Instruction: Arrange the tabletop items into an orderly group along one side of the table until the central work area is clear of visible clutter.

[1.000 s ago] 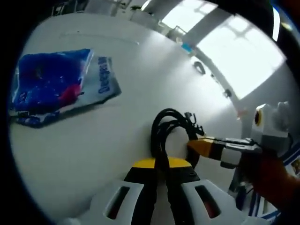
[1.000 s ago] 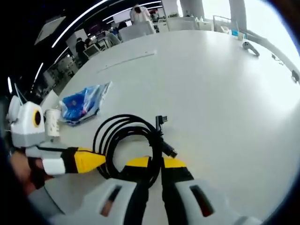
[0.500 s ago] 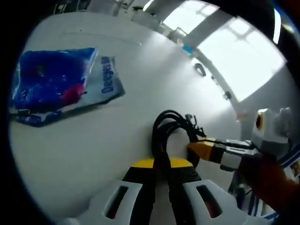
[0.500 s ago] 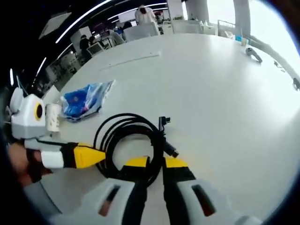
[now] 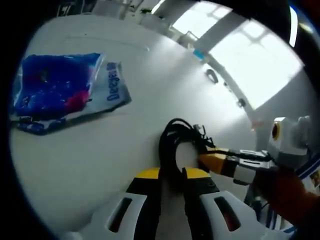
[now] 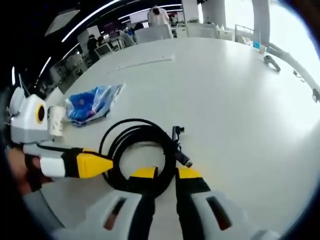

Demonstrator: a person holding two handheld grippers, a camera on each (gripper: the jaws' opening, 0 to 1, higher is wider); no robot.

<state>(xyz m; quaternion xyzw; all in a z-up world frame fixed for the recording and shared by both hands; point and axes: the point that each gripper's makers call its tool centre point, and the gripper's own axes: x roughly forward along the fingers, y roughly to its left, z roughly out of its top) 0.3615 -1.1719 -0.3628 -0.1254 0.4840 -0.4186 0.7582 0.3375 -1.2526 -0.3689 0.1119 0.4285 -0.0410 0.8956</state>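
A coiled black cable [image 5: 170, 137] lies on the white table [image 5: 150, 80]. My left gripper [image 5: 171, 174] has its yellow-tipped jaws parted, with one side of the coil between them. The right gripper [image 5: 207, 159] comes in from the right and touches the coil's other side. In the right gripper view the cable [image 6: 135, 137] runs between the yellow tips of my right gripper [image 6: 166, 173], which is shut on it. The left gripper [image 6: 100, 165] points at the coil's left edge.
A blue and white plastic packet [image 5: 60, 92] lies flat to the left of the cable, also the packet [image 6: 92, 104] beside a paper cup [image 6: 56, 121]. A small dark object [image 6: 270, 60] rests near the far table edge. Chairs and people stand beyond the table.
My left gripper's jaws have spread wider around the cable. The right gripper stays closed on the coil, and the cable has hardly shifted.
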